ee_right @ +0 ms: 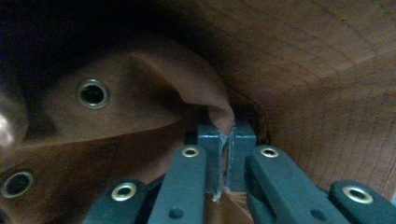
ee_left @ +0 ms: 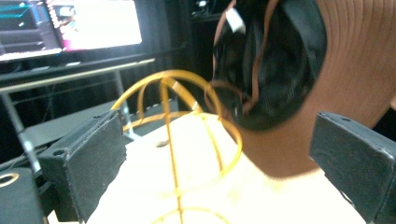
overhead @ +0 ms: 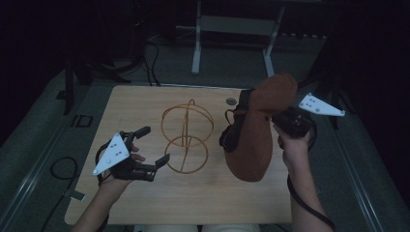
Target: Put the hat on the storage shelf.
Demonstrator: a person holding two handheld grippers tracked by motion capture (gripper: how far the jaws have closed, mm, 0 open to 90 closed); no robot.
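A brown cap (overhead: 256, 130) with a black inner band and strap hangs above the right half of the table, its brim pointing toward the front edge. My right gripper (overhead: 278, 118) is shut on its fabric at the crown's edge; in the right gripper view the pads (ee_right: 227, 140) pinch a fold of the brown cloth (ee_right: 303, 70). A yellow wire hat stand (overhead: 186, 137) sits on the table's middle, left of the cap. My left gripper (overhead: 157, 144) stands open just left of the stand, with nothing between its jaws. In the left gripper view the stand (ee_left: 173, 121) and the cap (ee_left: 345, 70) lie beyond the open gripper (ee_left: 222, 158).
The wooden table (overhead: 145, 203) has a small round grommet (overhead: 231, 101) near its back edge. A metal frame's legs (overhead: 196, 48) stand behind the table, and cables trail on the floor at left. A lit monitor (ee_left: 93, 23) shows in the left gripper view.
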